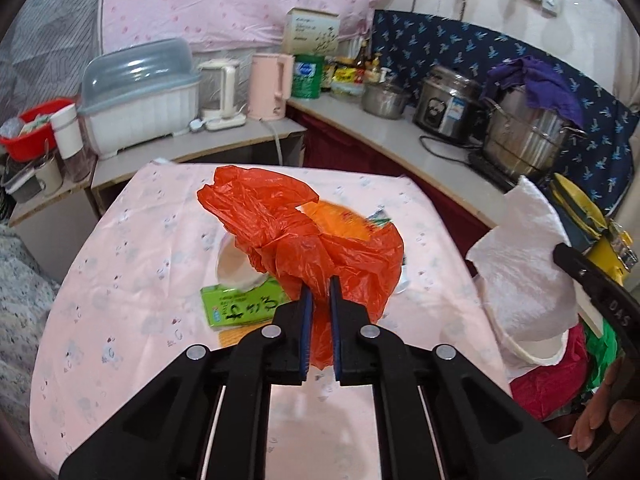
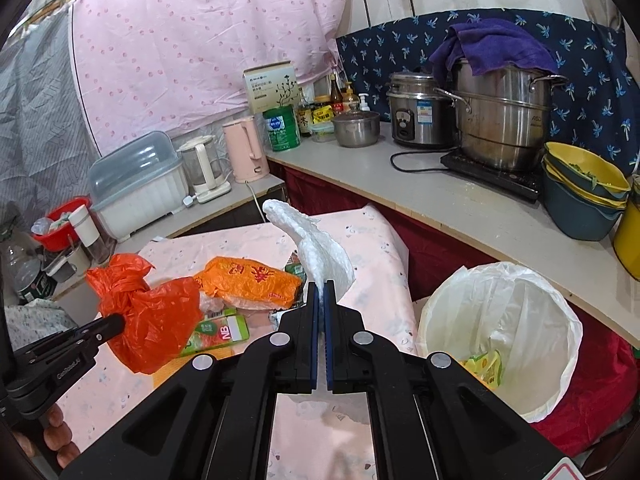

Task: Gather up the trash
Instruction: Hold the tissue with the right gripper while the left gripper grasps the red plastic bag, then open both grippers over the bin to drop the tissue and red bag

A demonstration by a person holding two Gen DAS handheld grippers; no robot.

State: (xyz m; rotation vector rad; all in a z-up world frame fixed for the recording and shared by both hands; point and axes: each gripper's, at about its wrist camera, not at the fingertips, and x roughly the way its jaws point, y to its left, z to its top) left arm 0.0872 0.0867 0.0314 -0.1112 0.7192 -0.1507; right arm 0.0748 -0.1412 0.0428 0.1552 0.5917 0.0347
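Note:
A crumpled red plastic bag hangs just above the pink-clothed table, and my left gripper is shut on its lower folds. The right wrist view shows the same bag at the left, pinched by the left gripper. My right gripper is shut on a white paper towel that stands up from its tips. On the table lie an orange snack packet and a green drink carton. A bin with a white liner stands right of the table, with some wrappers inside.
A counter runs along the back and right with a steel steamer pot, a rice cooker, a pink kettle and stacked bowls. A dish box sits on a lower shelf at the left.

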